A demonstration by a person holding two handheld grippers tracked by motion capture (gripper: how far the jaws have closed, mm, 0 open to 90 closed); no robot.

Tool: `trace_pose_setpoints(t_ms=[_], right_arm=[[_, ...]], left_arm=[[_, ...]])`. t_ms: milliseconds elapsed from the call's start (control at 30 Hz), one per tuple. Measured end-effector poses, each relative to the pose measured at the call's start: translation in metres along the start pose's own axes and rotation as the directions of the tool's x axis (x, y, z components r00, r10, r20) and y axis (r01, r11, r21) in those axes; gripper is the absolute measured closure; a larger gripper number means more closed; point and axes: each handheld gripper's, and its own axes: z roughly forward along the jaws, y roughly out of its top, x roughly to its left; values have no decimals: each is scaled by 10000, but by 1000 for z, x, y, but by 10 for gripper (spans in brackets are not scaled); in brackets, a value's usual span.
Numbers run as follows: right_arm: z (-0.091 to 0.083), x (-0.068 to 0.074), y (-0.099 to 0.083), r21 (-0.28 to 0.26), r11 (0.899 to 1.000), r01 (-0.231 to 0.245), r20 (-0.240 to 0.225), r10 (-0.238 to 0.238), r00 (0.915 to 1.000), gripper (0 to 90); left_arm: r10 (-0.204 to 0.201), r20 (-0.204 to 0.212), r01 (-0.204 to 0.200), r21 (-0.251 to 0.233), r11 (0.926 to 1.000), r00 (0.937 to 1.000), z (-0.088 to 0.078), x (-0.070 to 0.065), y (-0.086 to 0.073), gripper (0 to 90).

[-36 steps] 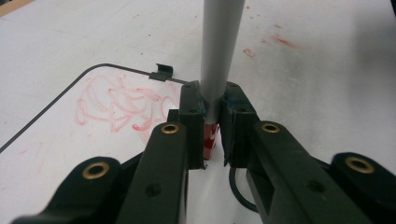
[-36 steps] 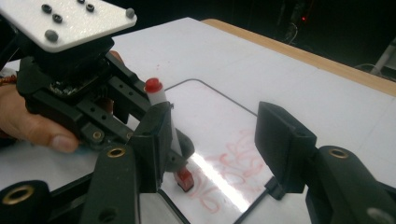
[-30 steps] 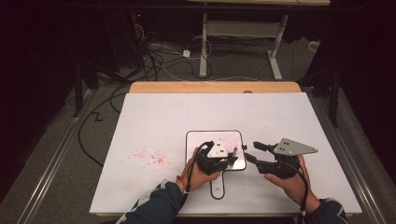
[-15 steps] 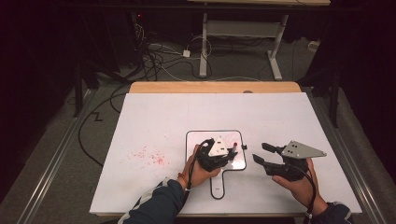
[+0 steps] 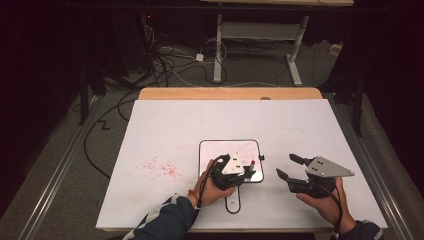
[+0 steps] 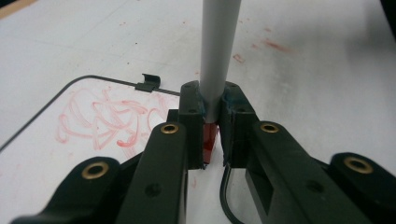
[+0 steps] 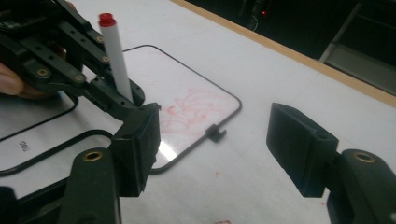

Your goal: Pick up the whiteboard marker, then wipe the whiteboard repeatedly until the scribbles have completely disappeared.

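Left gripper [image 6: 212,140]: your jaws clamp the marker [image 6: 217,56] over the whiteboard [image 5: 212,150].
Right gripper [image 7: 212,154]: your jaws, just opening, hold nothing.
Writing: red scribbles [image 6: 100,121], nothing readable.

Left gripper [image 5: 247,169]: held in the left hand [image 5: 209,186], forearm entering from the bottom edge. Its fingers [image 6: 191,122] are clamped together on a thin rod between them. Right gripper [image 5: 289,167]: held in the right hand [image 5: 325,202], well to the right of the left one. Its fingers [image 7: 140,147] stand wide apart, having just been opening, with nothing between them.
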Motion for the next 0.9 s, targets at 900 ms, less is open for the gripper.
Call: trace_pose_setpoints(t_ms=[900], right_arm=[[11,6,-10,646,9946,815,-120,-809,9967,305]], left_arm=[[217,177,-224,397,9990,9996,20,-8,13,786]])
